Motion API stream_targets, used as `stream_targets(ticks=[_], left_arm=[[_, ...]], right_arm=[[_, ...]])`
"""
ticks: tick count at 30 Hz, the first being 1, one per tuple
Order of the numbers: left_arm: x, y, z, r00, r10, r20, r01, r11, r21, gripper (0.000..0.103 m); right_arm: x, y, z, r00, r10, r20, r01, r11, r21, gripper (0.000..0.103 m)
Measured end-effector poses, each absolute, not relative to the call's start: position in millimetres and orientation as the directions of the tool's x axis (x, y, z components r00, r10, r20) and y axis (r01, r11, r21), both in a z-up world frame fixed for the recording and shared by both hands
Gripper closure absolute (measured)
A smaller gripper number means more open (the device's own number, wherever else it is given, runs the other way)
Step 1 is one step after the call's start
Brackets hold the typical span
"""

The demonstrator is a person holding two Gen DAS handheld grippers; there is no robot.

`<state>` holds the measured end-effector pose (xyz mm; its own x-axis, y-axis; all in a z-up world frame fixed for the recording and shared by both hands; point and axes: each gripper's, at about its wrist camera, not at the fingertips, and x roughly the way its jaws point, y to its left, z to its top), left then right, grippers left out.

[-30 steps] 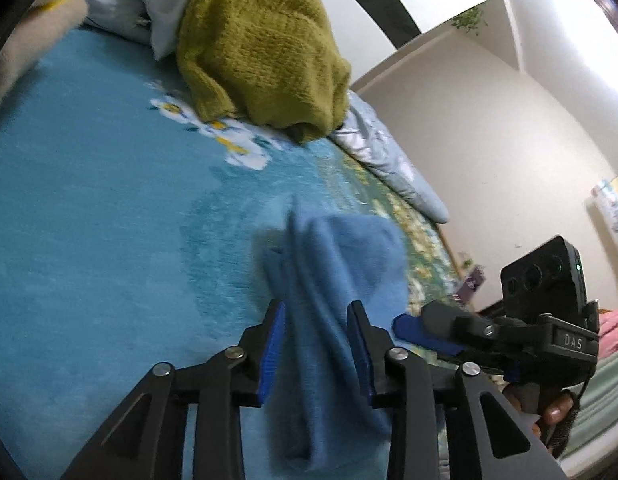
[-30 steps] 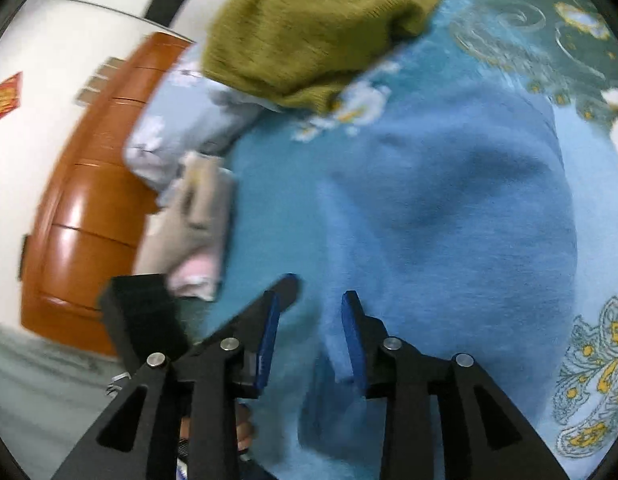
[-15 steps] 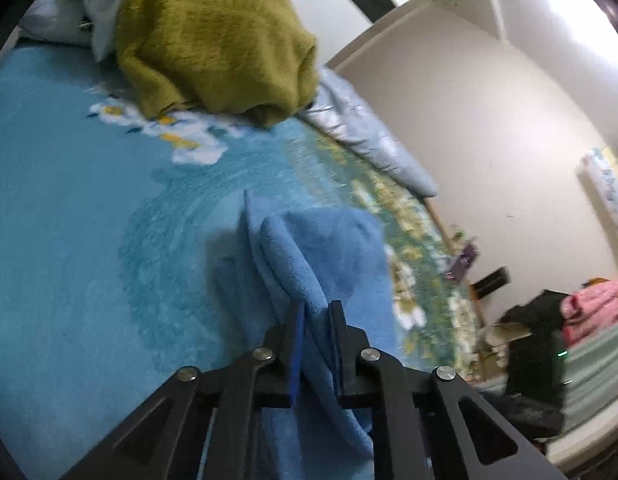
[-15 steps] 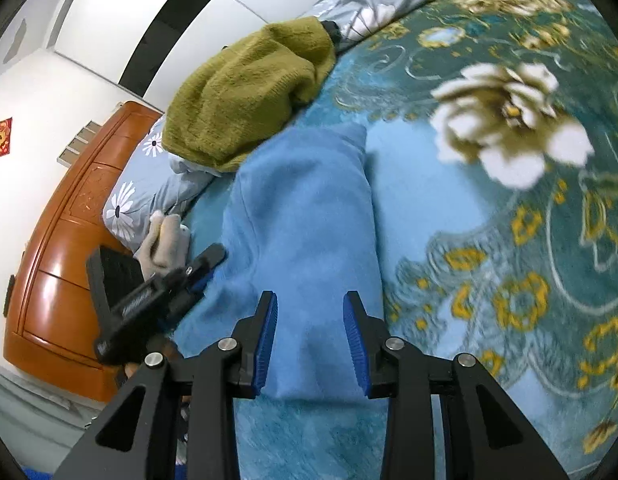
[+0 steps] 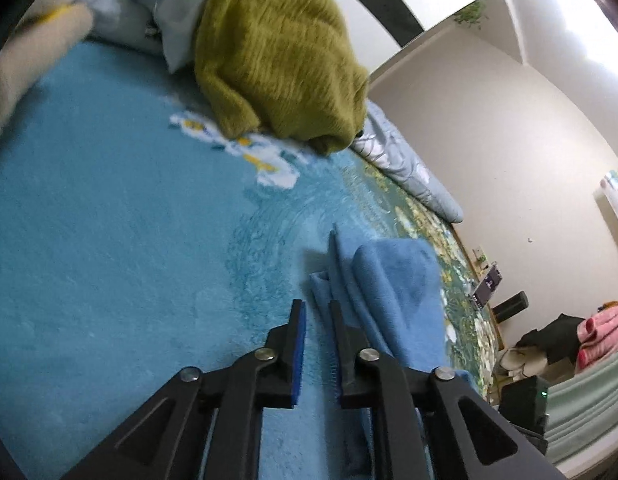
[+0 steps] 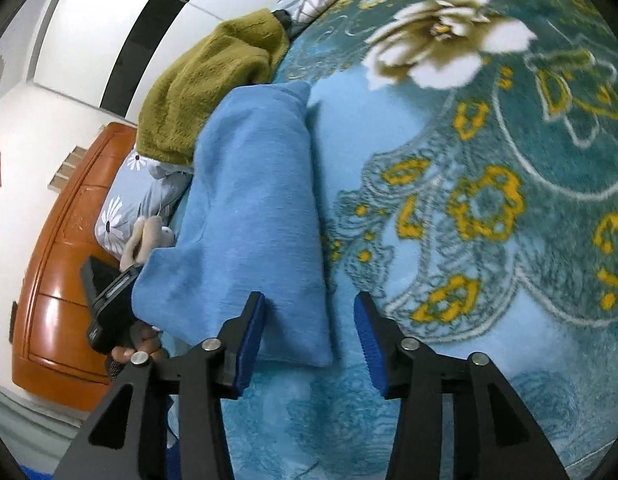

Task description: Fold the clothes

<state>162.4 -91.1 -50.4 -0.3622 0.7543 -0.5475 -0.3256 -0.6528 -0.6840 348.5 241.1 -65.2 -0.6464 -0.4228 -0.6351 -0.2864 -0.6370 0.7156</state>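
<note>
Blue garment (image 6: 253,216), folded into a long strip on the bed's teal floral blanket (image 6: 489,200), runs lengthwise away from both grippers. Right gripper (image 6: 309,332), jaws wide, stands at its near end; left gripper (image 5: 316,344), now narrowly parted and empty, sits just left of it, having released the cloth pinched half a second ago.
</note>
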Motion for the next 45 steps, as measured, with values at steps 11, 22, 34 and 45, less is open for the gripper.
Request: stream_targets(ticks=[11, 22, 34, 45], left_arm=[[171, -73, -47, -0.328, 0.781, -0.532, -0.363, -0.624, -0.692, 0.069], [169, -48, -44, -0.287, 0.793, -0.537, -0.4, -0.609, -0.685, 0.061], [156, 31, -40, -0.198, 0.79, -0.58, -0.482, -0.594, -0.644, 0.057], [150, 50, -53, -0.157, 0.787, -0.596, -0.463, -0.592, -0.66, 0.052]], right_arm=[[351, 234, -75, -0.664, -0.518, -0.539, -0.227, -0.548, 0.806, 0.069], [329, 315, -21, -0.697, -0.459, -0.551, -0.164, -0.645, 0.746, 0.089], [283, 413, -30, -0.612, -0.394, -0.685, -0.233, -0.738, 0.633, 0.084], [347, 377, -19, -0.711, -0.434, -0.553, -0.26, -0.568, 0.781, 0.061]])
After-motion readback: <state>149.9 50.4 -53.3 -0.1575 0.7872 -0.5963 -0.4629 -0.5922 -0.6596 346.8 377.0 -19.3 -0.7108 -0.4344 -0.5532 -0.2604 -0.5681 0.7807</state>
